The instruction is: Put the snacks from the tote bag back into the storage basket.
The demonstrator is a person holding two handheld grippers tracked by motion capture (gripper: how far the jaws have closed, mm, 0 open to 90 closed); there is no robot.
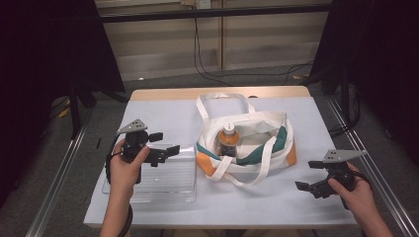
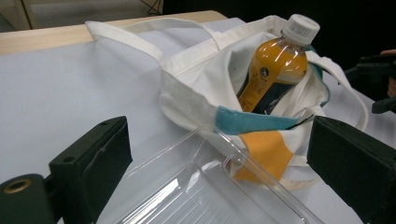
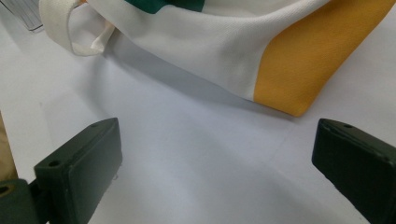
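A white tote bag (image 1: 257, 129) with green and orange patches lies open in the middle of the table, handles spread. An orange drink bottle (image 1: 228, 139) with a white cap stands inside it, also seen as the bottle (image 2: 273, 70) in the bag (image 2: 196, 88). My left gripper (image 1: 164, 143) hovers open over a clear plastic tray (image 1: 163, 175), left of the bag, jaws wide apart above the tray (image 2: 205, 186). My right gripper (image 1: 309, 175) is open and empty over bare table, right of the bag's orange corner (image 3: 303, 60).
The white tabletop (image 1: 158, 111) has a wooden back edge. Metal rails run along both sides of the table, and black cables lie on the floor behind. Dark curtains stand at the left and right.
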